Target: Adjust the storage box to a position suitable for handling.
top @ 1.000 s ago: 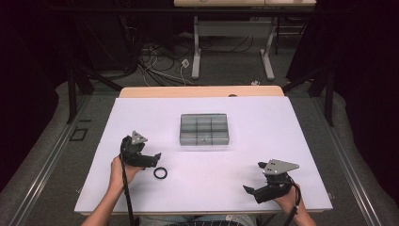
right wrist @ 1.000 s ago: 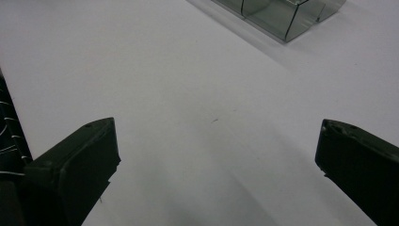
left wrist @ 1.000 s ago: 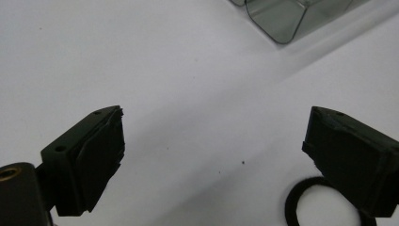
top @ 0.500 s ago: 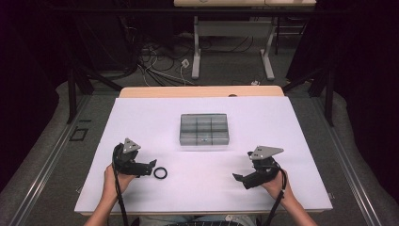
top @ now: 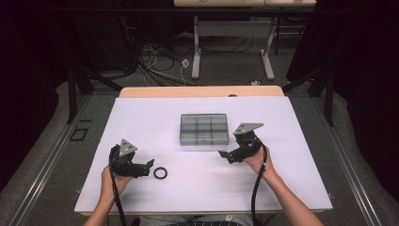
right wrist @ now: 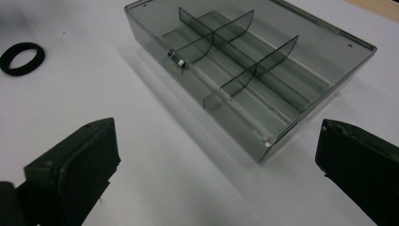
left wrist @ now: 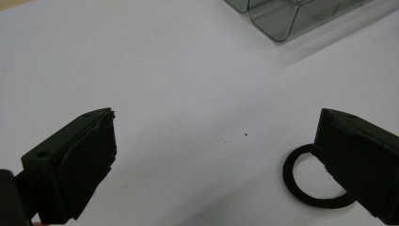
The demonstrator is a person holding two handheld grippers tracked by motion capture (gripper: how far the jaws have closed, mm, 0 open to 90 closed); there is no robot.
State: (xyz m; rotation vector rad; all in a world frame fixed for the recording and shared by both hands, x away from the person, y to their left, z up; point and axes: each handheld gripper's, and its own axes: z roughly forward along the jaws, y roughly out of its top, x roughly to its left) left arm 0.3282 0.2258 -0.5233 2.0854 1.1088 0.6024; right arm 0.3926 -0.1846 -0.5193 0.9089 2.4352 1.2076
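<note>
Holding: we hold nothing; both sets of jaws gape wide.
Ring (left wrist: 316, 179): lower right, flat on the bench, partly behind our left gripper's (left wrist: 214, 160) right-hand jaw.
Box (right wrist: 249, 66): upper centre, ahead of our right gripper (right wrist: 216, 165).

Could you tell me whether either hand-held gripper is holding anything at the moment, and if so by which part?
Nothing is held. The left hand-held gripper is open beside the black ring; the right hand-held gripper is open before the grey compartment box.

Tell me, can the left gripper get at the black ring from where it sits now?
Probably yes. The left gripper is open, and the black ring lies flat on the white table just off its jaws, with bare surface between. In the left gripper view the ring sits partly behind one jaw.
</note>
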